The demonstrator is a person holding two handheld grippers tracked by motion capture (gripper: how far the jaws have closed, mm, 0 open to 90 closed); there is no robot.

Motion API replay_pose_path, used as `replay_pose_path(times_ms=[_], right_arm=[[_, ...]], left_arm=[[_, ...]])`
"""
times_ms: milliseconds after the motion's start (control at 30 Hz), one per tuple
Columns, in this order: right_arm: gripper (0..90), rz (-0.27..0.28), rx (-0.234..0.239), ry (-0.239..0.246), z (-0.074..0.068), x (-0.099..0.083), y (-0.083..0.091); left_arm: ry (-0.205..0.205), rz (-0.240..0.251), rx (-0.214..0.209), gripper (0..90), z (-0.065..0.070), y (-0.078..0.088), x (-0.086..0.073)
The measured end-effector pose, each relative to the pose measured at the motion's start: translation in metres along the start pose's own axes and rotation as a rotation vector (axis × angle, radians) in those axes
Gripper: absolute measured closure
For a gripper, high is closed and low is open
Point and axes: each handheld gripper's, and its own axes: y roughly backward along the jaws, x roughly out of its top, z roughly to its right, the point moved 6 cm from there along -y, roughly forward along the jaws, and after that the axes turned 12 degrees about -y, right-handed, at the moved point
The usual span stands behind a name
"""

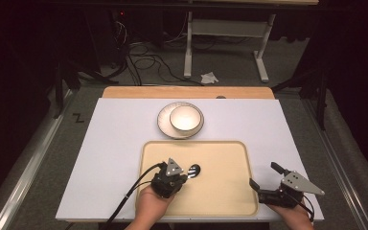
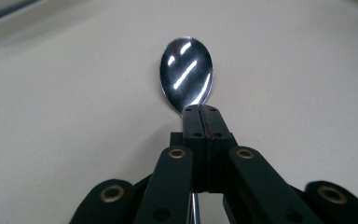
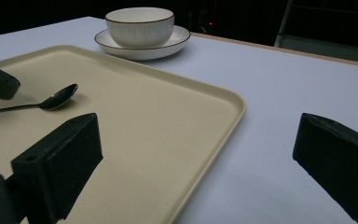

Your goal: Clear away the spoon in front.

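1. as seen along the jaws in the left gripper view, spoon (image 2: 186, 74) held at the neck, just behind the bowl part; lies low over the beige tray (image 1: 220, 201), near the left-middle of it, bowl end pointing toward the far side of the table.
2. left gripper (image 1: 181, 176): jaws pressed together on the thin handle, no gap between them. right gripper (image 1: 262, 176): jaws spread wide, holding nothing, hovering at the right edge of the tray.
3. judged from the mirror shine: polished metal, so probably light, stiff and quite slippery; not fragile, but may turn or slide between the pads if pinched at the smooth neck.
4. better place to take hold, probably: flat part of the handle, a little behind the neck, where the pads get more surface and the weight of the bowl end makes less twisting.
5. counted: one spoon, one tray, one white bowl (image 1: 186, 118) with dark rim, one plate (image 1: 164, 125) under it, two grippers.
6. bowl standing upright on the plate, beyond the far edge of the tray, well apart from the spoon; ceramic by the look, so likely heavier and breakable, to be approached gently.
7. white table (image 1: 110, 143) carrying all of this.
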Motion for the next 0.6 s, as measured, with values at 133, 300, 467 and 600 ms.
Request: replay_pose_path(times_ms=[133, 300, 467, 600], right_arm=[[2.0, -0.002, -0.002, -0.004, 0.001, 0.0, 0.0], [2.0, -0.002, -0.001, -0.002, 0.0, 0.0, 0.0], [2.0, -0.005, 0.001, -0.002, 0.0, -0.001, -0.001], [2.0, -0.005, -0.001, 0.002, 0.0, -0.001, -0.001]], left_arm=[[0.007, -0.029, 0.015, 90.0, -0.006, -0.003, -0.005], [0.05, -0.016, 0.01, 90.0, -0.015, 0.001, -0.012], [0.028, 0.02, -0.029, 90.0, -0.004, 0.002, 0.0], [0.008, -0.007, -0.028, 90.0, 0.001, -0.009, 0.007]])
